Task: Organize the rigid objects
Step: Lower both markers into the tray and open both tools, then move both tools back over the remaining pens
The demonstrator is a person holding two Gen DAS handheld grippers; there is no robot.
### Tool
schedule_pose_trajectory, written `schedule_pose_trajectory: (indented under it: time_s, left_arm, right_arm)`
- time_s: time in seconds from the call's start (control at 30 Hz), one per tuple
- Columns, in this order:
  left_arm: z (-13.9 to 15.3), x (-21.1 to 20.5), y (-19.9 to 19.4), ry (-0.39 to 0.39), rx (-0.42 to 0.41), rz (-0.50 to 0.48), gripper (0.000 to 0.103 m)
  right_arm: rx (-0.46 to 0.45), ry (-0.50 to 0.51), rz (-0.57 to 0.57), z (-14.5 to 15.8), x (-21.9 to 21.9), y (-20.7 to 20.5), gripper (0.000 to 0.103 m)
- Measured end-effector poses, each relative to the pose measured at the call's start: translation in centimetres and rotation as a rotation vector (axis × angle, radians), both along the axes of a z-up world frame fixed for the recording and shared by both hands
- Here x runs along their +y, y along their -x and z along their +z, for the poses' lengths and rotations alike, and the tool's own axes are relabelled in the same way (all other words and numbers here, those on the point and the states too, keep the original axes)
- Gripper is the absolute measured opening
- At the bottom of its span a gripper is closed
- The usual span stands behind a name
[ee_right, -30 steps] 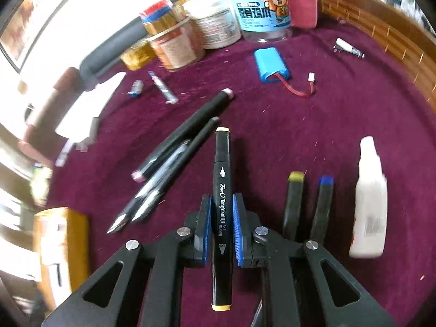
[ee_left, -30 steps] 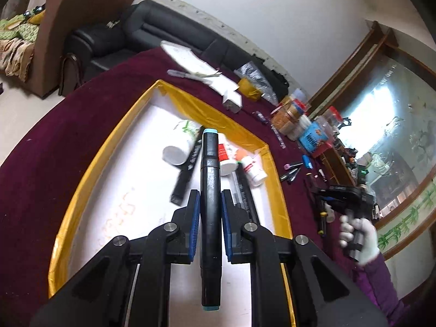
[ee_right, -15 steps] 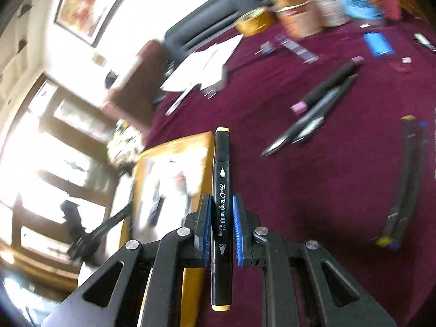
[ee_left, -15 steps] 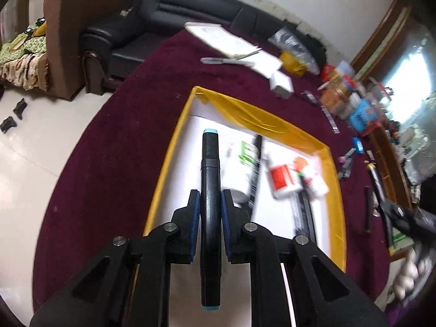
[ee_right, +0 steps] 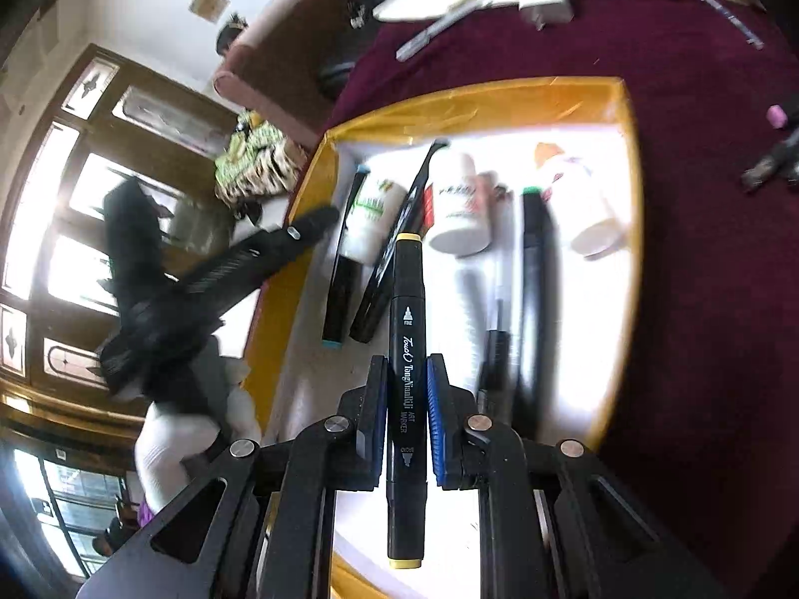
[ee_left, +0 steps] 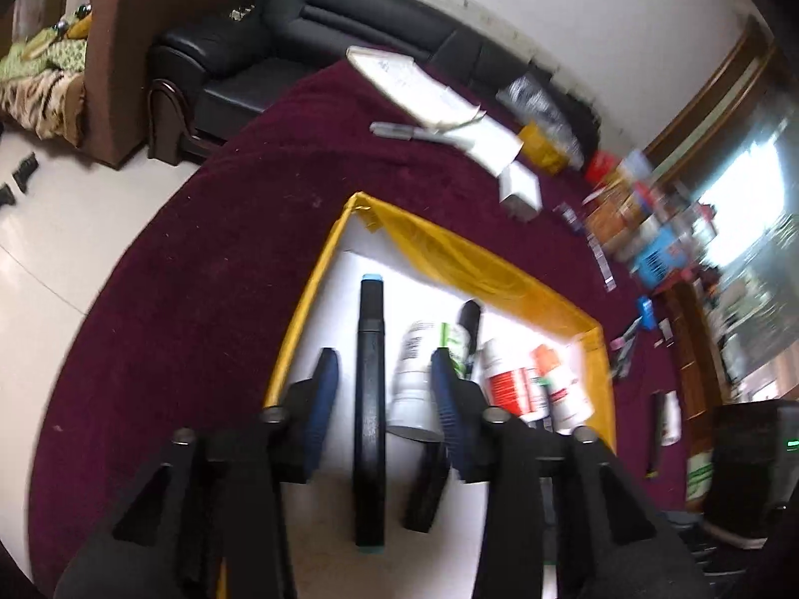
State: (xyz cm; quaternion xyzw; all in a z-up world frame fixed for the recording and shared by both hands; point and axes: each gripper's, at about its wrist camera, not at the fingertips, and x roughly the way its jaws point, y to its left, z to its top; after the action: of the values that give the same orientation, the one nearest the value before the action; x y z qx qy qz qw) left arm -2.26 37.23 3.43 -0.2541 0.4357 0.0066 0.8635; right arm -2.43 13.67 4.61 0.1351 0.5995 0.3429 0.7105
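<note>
In the left wrist view, the left gripper (ee_left: 382,394) has just been opening; the teal-tipped marker (ee_left: 369,399) lies released between its parted jaws in the yellow-rimmed tray (ee_left: 309,299), centre frame, on maroon cloth, sofa upper left. In the right wrist view, the right gripper (ee_right: 405,417) is clamped on the yellow-tipped marker (ee_right: 407,379); lowering and release are called for next.

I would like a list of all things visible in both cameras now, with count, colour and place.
tray: one, yellow rim, white floor, on maroon cloth.
teal-capped marker: one, black, in tray, between open left pads.
yellow-capped marker: one, black, clamped over tray.
bottles: about three, white, in tray.
sofa: one, black, behind table.
left gripper: jaws have just opened, marker free.
right gripper: shut.
</note>
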Motion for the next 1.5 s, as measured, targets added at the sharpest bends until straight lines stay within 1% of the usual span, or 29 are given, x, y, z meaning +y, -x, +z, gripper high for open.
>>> schedule_pose_trajectory:
  time_s: [0.07,0.13,0.2,0.33,0.37,0.47,0.53,0.6,0.63,0.67,0.7,0.77,0.83,0.9,0.97,1.0,1.03,1.07,1.1,1.13,1.17,1.2,1.23,1.33,1.43,1.5]
  left_arm:
    - [0.2,0.0,0.6,0.027,-0.031,0.010,0.048]
    - [0.2,0.0,1.1,0.050,-0.062,0.017,0.050]
    - [0.3,0.0,1.7,0.061,-0.086,0.029,0.051]
    - [0.4,-0.5,2.6,0.051,-0.115,0.046,0.056]
    - [0.4,-0.7,2.9,0.048,-0.122,0.049,0.058]
    - [0.5,-1.1,3.3,0.039,-0.137,0.053,0.061]
    - [0.5,-1.1,3.4,0.043,-0.144,0.056,0.063]
    - [0.5,-1.2,3.3,0.045,-0.147,0.052,0.065]
    - [0.5,-1.2,3.3,0.041,-0.146,0.050,0.067]
    - [0.6,-1.3,3.3,0.039,-0.146,0.044,0.070]
    - [0.6,-1.4,3.2,0.040,-0.145,0.039,0.070]
    - [0.7,-1.5,3.3,0.061,-0.147,0.031,0.070]
    - [1.3,-1.9,3.6,0.071,-0.160,0.020,0.070]
    - [2.4,-2.6,4.4,0.054,-0.195,0.020,0.070]
    - [4.1,-3.8,5.3,0.011,-0.242,0.015,0.070]
    - [5.2,-4.7,5.9,-0.027,-0.273,0.010,0.070]
    - [6.5,-5.8,6.4,-0.071,-0.307,0.003,0.073]
    - [7.5,-6.9,6.9,-0.111,-0.338,-0.004,0.080]
    - [8.4,-7.9,7.2,-0.141,-0.363,-0.009,0.085]
    - [9.1,-8.8,7.5,-0.163,-0.386,-0.015,0.088]
    - [9.9,-10.3,7.6,-0.183,-0.409,-0.031,0.088]
    - [10.2,-11.1,7.5,-0.182,-0.413,-0.051,0.088]
    - [10.4,-12.3,7.0,-0.165,-0.407,-0.090,0.088]
    - [9.8,-15.4,5.4,-0.119,-0.343,-0.165,0.088]
    - [8.8,-18.2,4.0,-0.102,-0.285,-0.223,0.088]
    - [8.2,-20.4,3.0,-0.106,-0.252,-0.258,0.088]
  right_arm:
    - [0.003,0.031,0.005,-0.7,1.1,-0.1,0.014]
    - [-0.011,0.065,0.001,-1.1,1.9,-0.4,0.013]
    - [-0.044,0.103,-0.011,-1.4,2.5,-0.9,0.013]
    - [-0.092,0.140,-0.035,-1.4,3.3,-2.3,0.013]
    - [-0.111,0.156,-0.038,-1.2,3.6,-2.6,0.013]
    - [-0.165,0.200,-0.039,-0.7,4.6,-3.0,0.013]
    - [-0.181,0.203,-0.021,-0.5,5.2,-3.2,0.013]
    - [-0.198,0.207,-0.030,-0.3,5.2,-3.4,0.014]
    - [-0.204,0.192,-0.035,-0.1,4.9,-3.1,0.014]
    - [-0.206,0.155,-0.031,0.4,4.2,-2.8,0.014]
    - [-0.212,0.130,-0.030,0.9,3.4,-2.5,0.014]
    - [-0.261,0.101,-0.032,2.1,1.8,-1.6,0.015]
    - [-0.349,0.100,-0.048,3.9,-0.5,-0.5,0.017]
    - [-0.431,0.104,-0.068,5.4,-3.3,0.5,0.018]
    - [-0.540,0.119,-0.107,7.1,-6.4,1.6,0.026]
    - [-0.610,0.139,-0.145,8.0,-8.4,2.3,0.038]
    - [-0.675,0.160,-0.192,8.7,-10.5,2.8,0.052]
    - [-0.722,0.177,-0.240,9.3,-12.2,2.9,0.059]
    - [-0.764,0.193,-0.298,10.0,-14.3,3.5,0.070]
    - [-0.795,0.207,-0.365,10.3,-16.7,3.5,0.076]
    - [-0.803,0.216,-0.420,10.4,-19.0,3.3,0.077]
    - [-0.793,0.222,-0.454,10.4,-20.8,2.8,0.077]
    - [-0.765,0.229,-0.500,10.0,-23.1,2.2,0.077]
    - [-0.691,0.228,-0.626,8.3,-28.8,0.3,0.077]
    - [-0.649,0.242,-0.729,6.6,-33.3,-1.0,0.076]
    - [-0.624,0.249,-0.777,5.3,-36.1,-1.7,0.076]
